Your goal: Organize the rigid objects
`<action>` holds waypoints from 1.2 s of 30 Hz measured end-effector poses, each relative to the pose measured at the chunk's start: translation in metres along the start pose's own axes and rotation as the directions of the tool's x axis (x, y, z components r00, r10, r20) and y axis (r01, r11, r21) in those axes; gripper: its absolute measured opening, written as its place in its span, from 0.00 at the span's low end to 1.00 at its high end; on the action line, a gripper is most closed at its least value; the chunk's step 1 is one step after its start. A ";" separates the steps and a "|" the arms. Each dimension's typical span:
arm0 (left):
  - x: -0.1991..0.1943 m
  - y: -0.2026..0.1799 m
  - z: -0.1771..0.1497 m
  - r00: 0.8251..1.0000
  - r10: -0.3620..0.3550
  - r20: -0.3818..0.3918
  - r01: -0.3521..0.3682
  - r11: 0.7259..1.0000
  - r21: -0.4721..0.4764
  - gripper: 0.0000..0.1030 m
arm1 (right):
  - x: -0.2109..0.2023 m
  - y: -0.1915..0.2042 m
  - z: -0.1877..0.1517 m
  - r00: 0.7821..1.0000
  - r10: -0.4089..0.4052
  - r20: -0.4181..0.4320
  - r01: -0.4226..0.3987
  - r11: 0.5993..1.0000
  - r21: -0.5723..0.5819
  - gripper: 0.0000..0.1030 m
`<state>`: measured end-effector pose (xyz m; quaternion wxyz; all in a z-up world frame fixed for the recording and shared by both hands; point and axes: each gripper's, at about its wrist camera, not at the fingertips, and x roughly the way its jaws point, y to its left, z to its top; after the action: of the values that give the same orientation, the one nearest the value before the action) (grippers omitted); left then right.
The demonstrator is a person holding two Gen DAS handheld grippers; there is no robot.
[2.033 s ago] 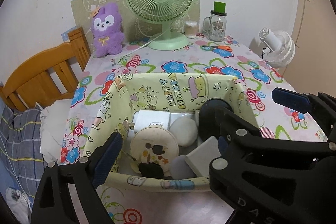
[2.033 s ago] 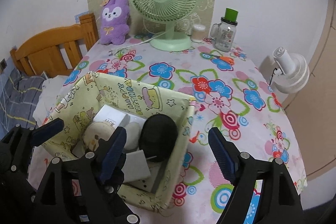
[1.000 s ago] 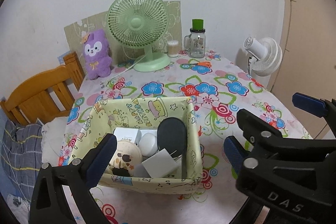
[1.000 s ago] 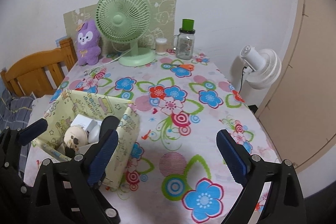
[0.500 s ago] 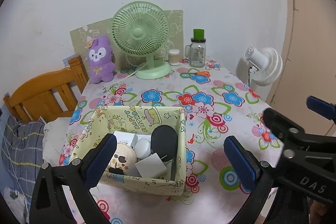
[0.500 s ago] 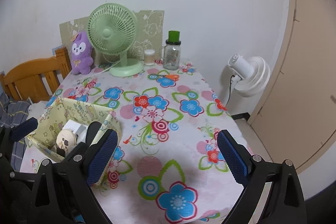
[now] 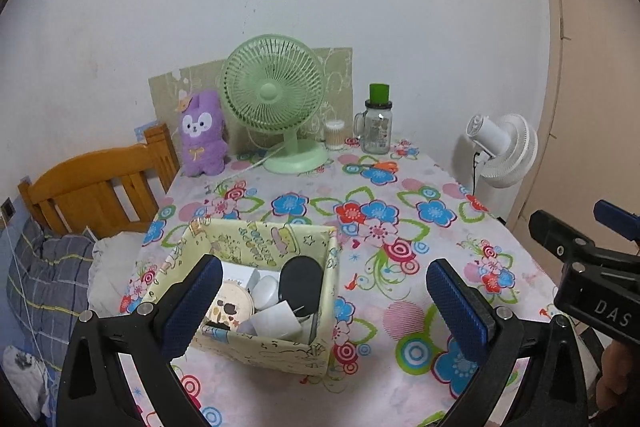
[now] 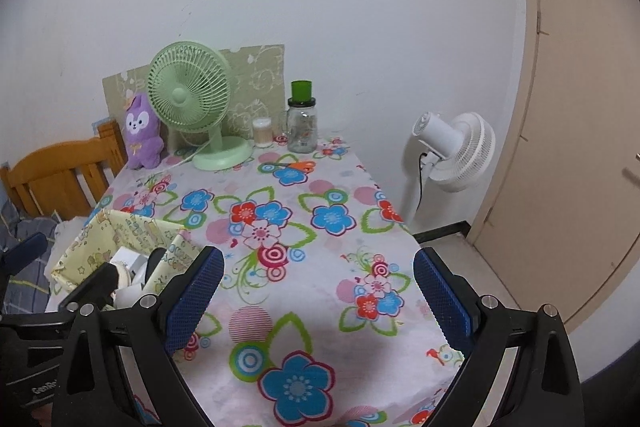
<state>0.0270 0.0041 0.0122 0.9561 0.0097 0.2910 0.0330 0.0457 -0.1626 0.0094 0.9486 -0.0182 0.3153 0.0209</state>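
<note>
A pale yellow cartoon-print box (image 7: 256,239) (image 8: 132,227) stands on the flowered table near its front left. Inside lie a round beige tin (image 7: 230,305), a black oval case (image 7: 301,285), a white egg-shaped item (image 7: 266,291), a white charger (image 7: 280,319) and a white carton (image 7: 236,273). My left gripper (image 7: 326,307) hangs open above and in front of the box, holding nothing. My right gripper (image 8: 318,297) is open over the bare tablecloth to the right of the box, also holding nothing. It shows at the right edge of the left wrist view (image 7: 592,267).
At the table's back stand a green desk fan (image 7: 276,107), a purple plush rabbit (image 7: 202,139), a glass jar with green lid (image 7: 377,125) and a cotton-swab tub (image 7: 334,135). A white floor fan (image 8: 456,151) stands right of the table, a wooden headboard (image 7: 96,183) left, a beige door (image 8: 580,147) far right.
Both grippers have pulled back and risen away from the box, so the box looks smaller and more of the table and room shows. Both stayed open throughout.
</note>
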 end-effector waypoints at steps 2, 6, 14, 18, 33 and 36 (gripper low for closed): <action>-0.004 -0.002 0.001 1.000 -0.008 0.013 0.008 1.000 0.005 1.00 | -0.002 -0.005 0.000 1.000 0.001 0.007 -0.001 1.000 0.006 0.94; -0.011 -0.005 0.004 0.999 -0.013 0.036 0.013 1.000 0.010 1.00 | -0.005 -0.008 0.000 1.000 0.001 0.020 -0.001 1.000 0.009 0.94; -0.012 -0.004 0.003 0.999 -0.013 0.035 0.013 1.000 0.000 1.00 | -0.011 -0.004 -0.004 0.999 0.010 0.031 -0.010 1.000 -0.006 0.94; -0.013 -0.004 0.003 0.999 -0.013 0.036 0.013 1.000 0.001 1.00 | -0.014 -0.003 -0.006 0.999 0.002 0.039 -0.002 1.000 -0.004 0.94; -0.017 -0.003 0.001 0.999 -0.015 0.050 0.014 1.000 0.009 1.00 | -0.019 -0.002 -0.010 0.999 -0.007 0.045 0.007 1.000 0.007 0.95; -0.017 -0.003 0.001 0.999 -0.016 0.047 0.016 1.000 0.009 1.00 | -0.019 -0.001 -0.010 0.999 -0.013 0.050 0.013 1.000 0.001 0.94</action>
<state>0.0137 0.0003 0.0217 0.9628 0.0122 0.2687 0.0239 0.0242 -0.1649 0.0128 0.9564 -0.0194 0.2911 0.0150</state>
